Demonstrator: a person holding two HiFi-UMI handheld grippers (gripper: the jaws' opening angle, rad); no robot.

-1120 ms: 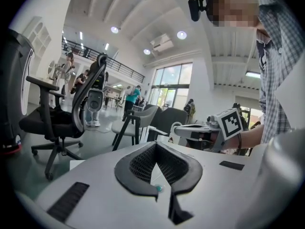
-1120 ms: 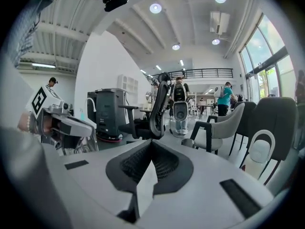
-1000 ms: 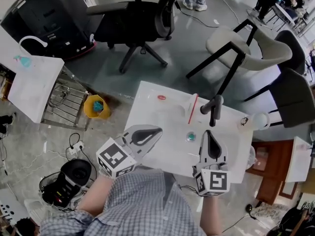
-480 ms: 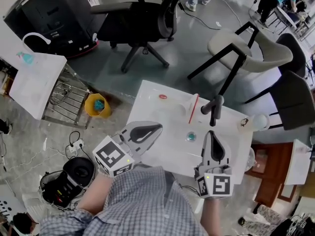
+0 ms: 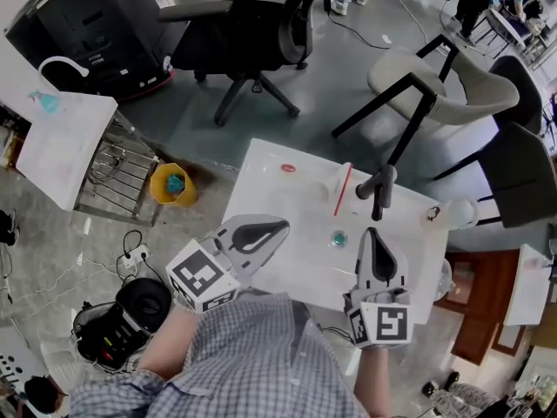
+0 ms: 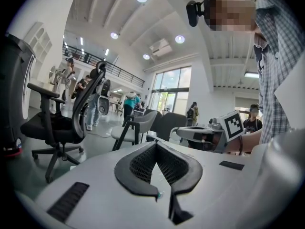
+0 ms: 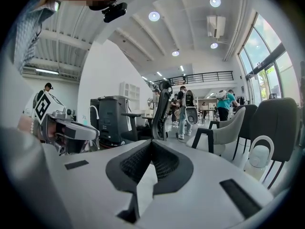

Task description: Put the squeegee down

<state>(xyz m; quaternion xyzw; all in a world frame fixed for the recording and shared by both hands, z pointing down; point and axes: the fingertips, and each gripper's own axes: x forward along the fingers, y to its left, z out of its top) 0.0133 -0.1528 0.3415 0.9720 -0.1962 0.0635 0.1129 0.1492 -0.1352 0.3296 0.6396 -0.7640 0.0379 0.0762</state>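
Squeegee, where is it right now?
In the head view the squeegee lies at the far right of the white table, just beyond the shut right gripper.

I record a white table (image 5: 300, 268). On it are the squeegee (image 5: 341, 192) with a red strip, a small teal item (image 5: 338, 239) and a red spot (image 5: 288, 169). The left gripper (image 5: 280, 228) and right gripper (image 5: 374, 235) are pale grey with black ribbed jaw linings, and their cubes carry black-and-white square markers. The person's shirt (image 5: 252, 364) is a blue-grey check. The bin (image 5: 155, 190) is yellow and the floor (image 5: 331, 77) is grey.
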